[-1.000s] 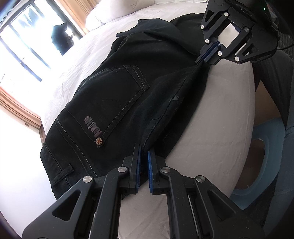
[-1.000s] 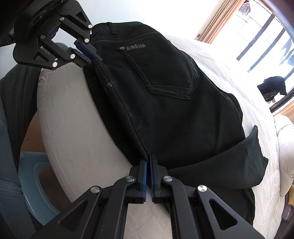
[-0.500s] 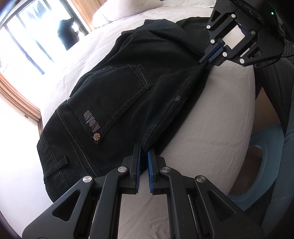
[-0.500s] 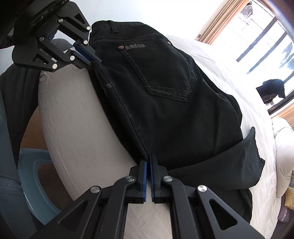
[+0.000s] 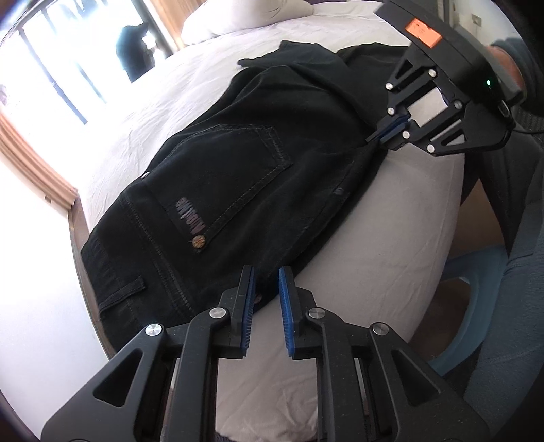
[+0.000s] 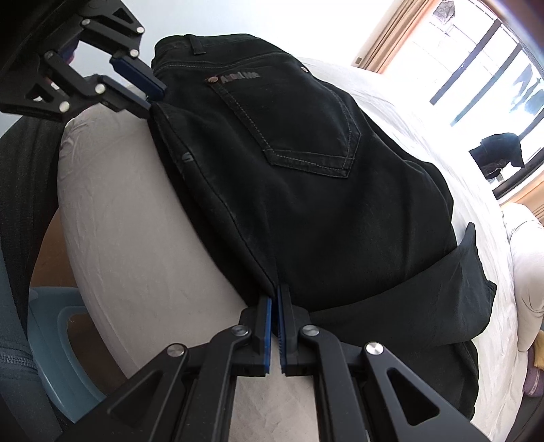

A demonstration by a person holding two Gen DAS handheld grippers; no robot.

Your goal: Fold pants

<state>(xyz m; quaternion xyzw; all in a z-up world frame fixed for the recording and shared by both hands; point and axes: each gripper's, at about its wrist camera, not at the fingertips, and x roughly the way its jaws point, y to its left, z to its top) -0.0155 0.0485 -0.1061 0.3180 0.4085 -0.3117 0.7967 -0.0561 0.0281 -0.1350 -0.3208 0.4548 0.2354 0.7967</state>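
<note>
Left gripper [image 5: 266, 282] has parted its jaws, releasing the pants [image 5: 238, 176].
Right gripper [image 6: 274, 299] stays clamped on the pants' near edge, by the bed [image 6: 136, 244] edge.

White bed sheet [image 5: 176, 102]; white pillow [image 5: 244, 17] near the window [image 5: 51, 51]; blue stool [image 6: 57, 343] beside the bed.

My left wrist cam looks low and close along my left gripper [image 5: 265, 282] up the pants [image 5: 244, 176] toward my right gripper [image 5: 391, 131], my right wrist cam faces back the opposite way, and both share the pants, bed edge [image 6: 129, 217] and window.
</note>
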